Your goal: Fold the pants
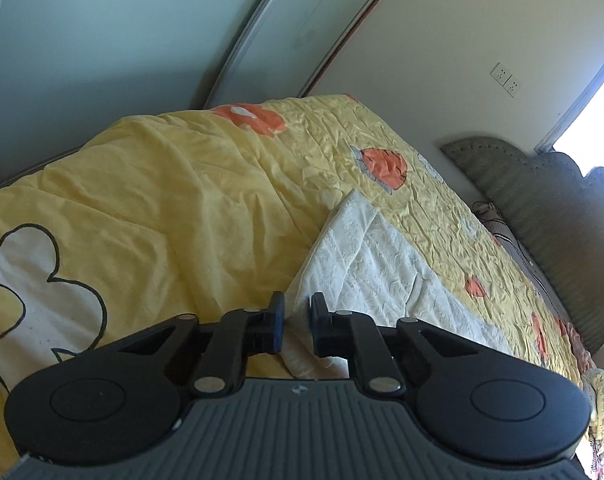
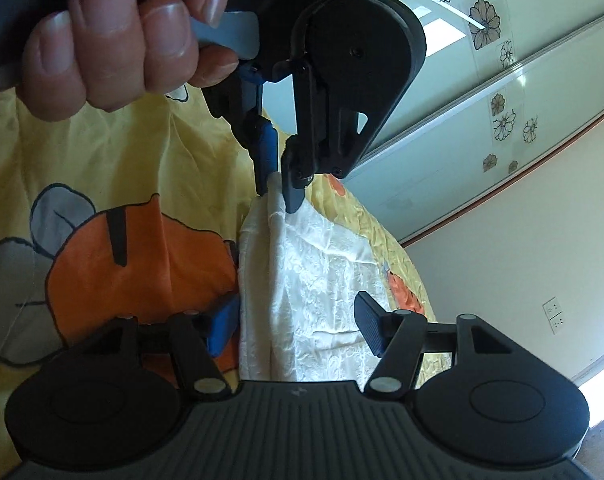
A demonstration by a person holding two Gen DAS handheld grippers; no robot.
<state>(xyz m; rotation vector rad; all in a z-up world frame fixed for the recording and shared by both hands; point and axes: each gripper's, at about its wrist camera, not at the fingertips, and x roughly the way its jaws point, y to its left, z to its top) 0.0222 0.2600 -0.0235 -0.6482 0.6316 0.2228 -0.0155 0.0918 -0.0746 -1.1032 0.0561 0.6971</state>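
1 white pants [image 2: 322, 280] on bed [image 1: 161, 184]; 2 hand-held grippers: left [image 2: 279, 188] clamped on pants corner, right [image 2: 297, 328] released, astride cloth.

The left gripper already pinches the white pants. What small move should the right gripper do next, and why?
Probably close the right gripper on the white pants. Its fingers stand apart with the cloth lying between them, not yet pressed, while the left gripper already pinches the far edge above the yellow bedspread.
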